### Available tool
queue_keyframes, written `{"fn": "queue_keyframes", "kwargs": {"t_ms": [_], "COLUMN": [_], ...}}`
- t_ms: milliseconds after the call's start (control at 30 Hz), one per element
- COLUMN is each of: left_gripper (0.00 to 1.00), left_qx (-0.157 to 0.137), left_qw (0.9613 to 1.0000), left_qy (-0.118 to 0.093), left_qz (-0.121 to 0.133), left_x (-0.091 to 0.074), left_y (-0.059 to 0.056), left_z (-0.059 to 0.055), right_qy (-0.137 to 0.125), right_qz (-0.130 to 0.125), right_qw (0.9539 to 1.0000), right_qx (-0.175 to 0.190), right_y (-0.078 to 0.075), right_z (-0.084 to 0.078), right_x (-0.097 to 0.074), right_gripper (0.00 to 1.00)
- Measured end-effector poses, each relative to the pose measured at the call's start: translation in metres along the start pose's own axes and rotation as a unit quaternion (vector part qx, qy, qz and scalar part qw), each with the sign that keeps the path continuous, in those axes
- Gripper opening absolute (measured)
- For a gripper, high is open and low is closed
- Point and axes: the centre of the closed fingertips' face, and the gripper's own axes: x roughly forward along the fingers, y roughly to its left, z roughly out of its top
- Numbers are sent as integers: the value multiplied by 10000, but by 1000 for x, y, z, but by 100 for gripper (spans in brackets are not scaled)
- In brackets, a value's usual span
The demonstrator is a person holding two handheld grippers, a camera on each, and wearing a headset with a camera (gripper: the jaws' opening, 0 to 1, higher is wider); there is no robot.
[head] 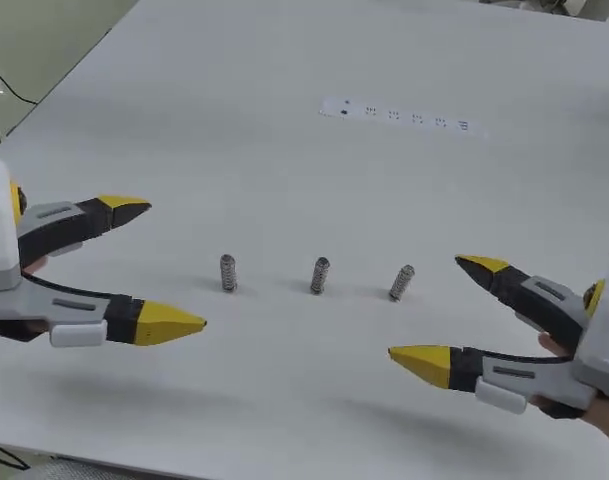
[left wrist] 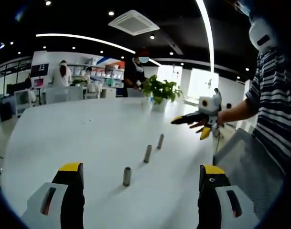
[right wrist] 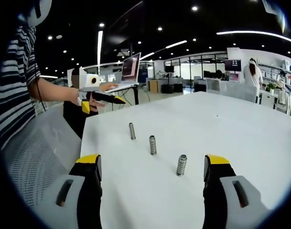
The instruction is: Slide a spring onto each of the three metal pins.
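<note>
**Head view.** White table (head: 284,60).
- Left gripper (head: 176,265): jaws wide apart, nothing between them.
- Right gripper (head: 422,306): jaws likewise spread and empty.
- Three springs stand in a row between the two grippers, apart from each other and from every jaw.
  - First spring (head: 228,273): nearest the left gripper, upright.
  - Middle spring (head: 320,276): upright.
  - Third spring (head: 402,283): nearest the right gripper, top leaning toward it.
- Whether a pin sits inside each coil cannot be told.
- Flat white strip with dark marks (head: 394,114): well beyond the row.

**Left gripper view.** Own jaws parted, bare table between them.
- First spring (left wrist: 127,176): just ahead of the tips. The middle spring (left wrist: 147,153) and third spring (left wrist: 160,141) recede beyond it.
- The coils read here as smooth cylinders.
- Right gripper (left wrist: 189,128): past the row, jaws apart, held by a person in a striped shirt (left wrist: 274,95).
- Potted plant (left wrist: 159,90): at the table's far edge.

**Right gripper view.** Own jaws parted, empty.
- Row order reversed: third spring (right wrist: 182,165) closest, then middle spring (right wrist: 153,145), then first spring (right wrist: 132,130). Coil turns are distinct.
- Left gripper (right wrist: 103,102): beyond the row.
- Open laptop (right wrist: 131,69): behind it.
</note>
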Motion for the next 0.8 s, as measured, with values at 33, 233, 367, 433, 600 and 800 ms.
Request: {"fn": "queue_keyframes", "kwargs": {"t_ms": [33, 233, 367, 433, 600, 800], "left_gripper": [98, 98, 98, 98, 98, 98], "left_qx": [-2, -14, -5, 7, 17, 23], "left_qw": [10000, 10000, 10000, 9999, 9999, 9998], "left_qy": [-2, 17, -13, -3, -8, -12], "left_qz": [-2, 38, 99, 125, 164, 201], "left_x": [0, -3, -5, -6, -8, -11], "left_y": [0, 0, 3, 5, 6, 6], "left_z": [0, -1, 0, -1, -1, -5], "right_qy": [2, -33, 70, 75, 46, 87], "right_qz": [4, -62, -39, -43, -69, -84], "right_qw": [10000, 10000, 9999, 10000, 10000, 9999], "right_qx": [4, 44, -83, -44, -43, -46], "right_y": [-1, -2, 0, 0, -3, -4], "right_z": [-1, -1, -6, -7, -5, -8], "right_x": [0, -3, -4, -4, -6, -8], "right_gripper": [91, 99, 99, 99, 99, 99]}}
